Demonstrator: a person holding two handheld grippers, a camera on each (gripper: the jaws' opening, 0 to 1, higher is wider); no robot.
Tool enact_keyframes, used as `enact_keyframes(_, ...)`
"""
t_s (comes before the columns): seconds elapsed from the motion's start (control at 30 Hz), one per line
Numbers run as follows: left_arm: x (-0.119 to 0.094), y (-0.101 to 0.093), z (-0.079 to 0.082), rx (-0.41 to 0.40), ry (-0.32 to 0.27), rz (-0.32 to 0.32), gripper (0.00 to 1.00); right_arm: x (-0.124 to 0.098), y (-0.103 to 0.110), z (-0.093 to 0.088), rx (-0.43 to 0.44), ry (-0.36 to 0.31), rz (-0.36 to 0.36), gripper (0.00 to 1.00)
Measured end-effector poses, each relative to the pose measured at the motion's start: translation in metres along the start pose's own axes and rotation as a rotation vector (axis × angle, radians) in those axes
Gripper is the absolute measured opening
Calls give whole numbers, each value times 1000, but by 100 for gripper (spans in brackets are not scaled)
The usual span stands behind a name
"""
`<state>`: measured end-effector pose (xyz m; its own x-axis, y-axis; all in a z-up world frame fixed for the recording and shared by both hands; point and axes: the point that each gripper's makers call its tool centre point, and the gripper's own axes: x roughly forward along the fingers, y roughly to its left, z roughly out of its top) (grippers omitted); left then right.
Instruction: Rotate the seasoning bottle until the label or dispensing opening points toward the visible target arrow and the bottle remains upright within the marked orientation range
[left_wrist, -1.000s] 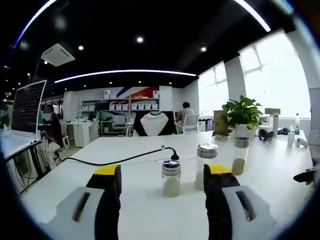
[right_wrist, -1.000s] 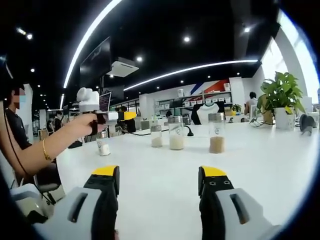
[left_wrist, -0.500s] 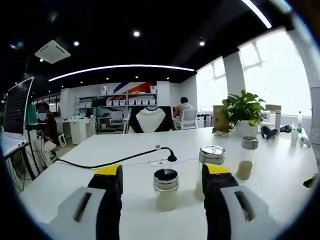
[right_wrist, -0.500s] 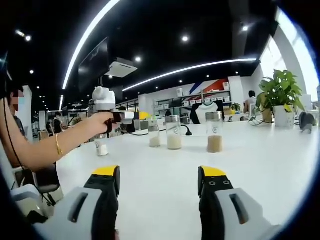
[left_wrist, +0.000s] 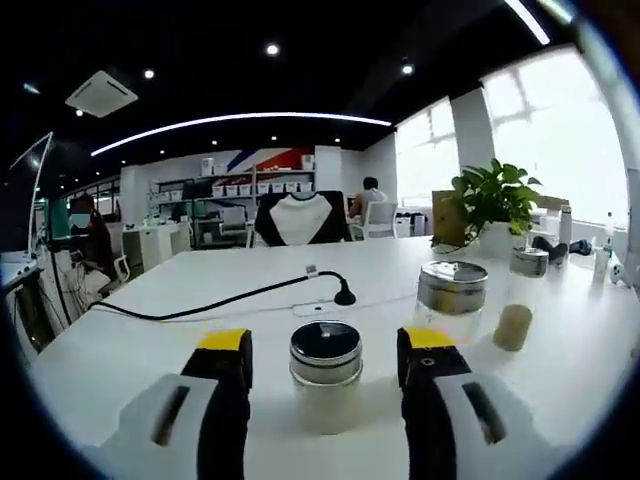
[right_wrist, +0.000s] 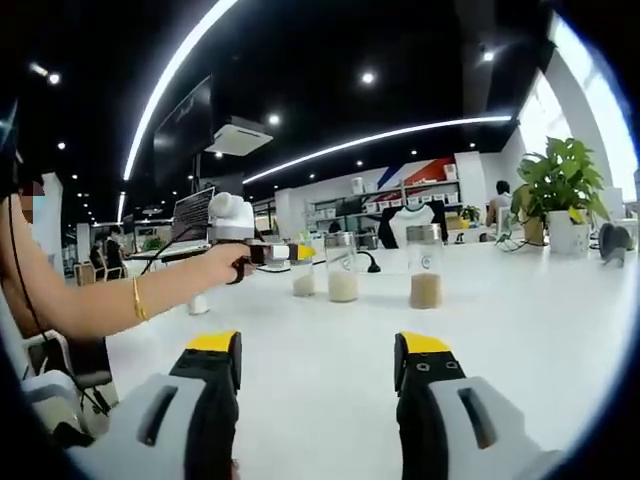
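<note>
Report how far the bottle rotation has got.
Nothing looks done yet. In hand: the open left gripper straddles the small seasoning bottle, upright on the white table, without gripping it. The right gripper hangs open, away from the bottles. Left: grip, rotate, release. I can see no target arrow.

In the left gripper view, a seasoning bottle (left_wrist: 326, 375) stands low at centre on the tabletop (left_wrist: 150, 340), between the left gripper (left_wrist: 325, 365) fingers (left_wrist: 228, 400) — a taller jar (left_wrist: 450, 300) right of it, a third bottle (left_wrist: 517, 305) further right. A cable (left_wrist: 220, 300) runs behind, left of centre. A potted plant (left_wrist: 492, 205) sits at right, beyond the bottles.
</note>
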<state>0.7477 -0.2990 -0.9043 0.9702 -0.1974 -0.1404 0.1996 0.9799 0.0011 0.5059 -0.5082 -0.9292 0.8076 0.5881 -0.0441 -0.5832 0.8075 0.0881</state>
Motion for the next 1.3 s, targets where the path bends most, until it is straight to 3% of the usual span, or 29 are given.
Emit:
enact_keyframes(0.4, 13, -1, -28, -30, 49, 23, 59, -5, -9, -6, 25, 8, -27, 61)
enact_keyframes(0.8, 19, 6, -32, -51, 48, 36, 48, -5, -14, -10, 56, 13, -30, 60)
enact_keyframes(0.97, 21, -2, -32, -66, 36, -25, 39, -4, -14, -11, 57, 15, -29, 60)
enact_keyframes(1.3, 20, -2, -32, -36, 29, -2, 37, -6, -14, -14, 71, 24, -30, 60)
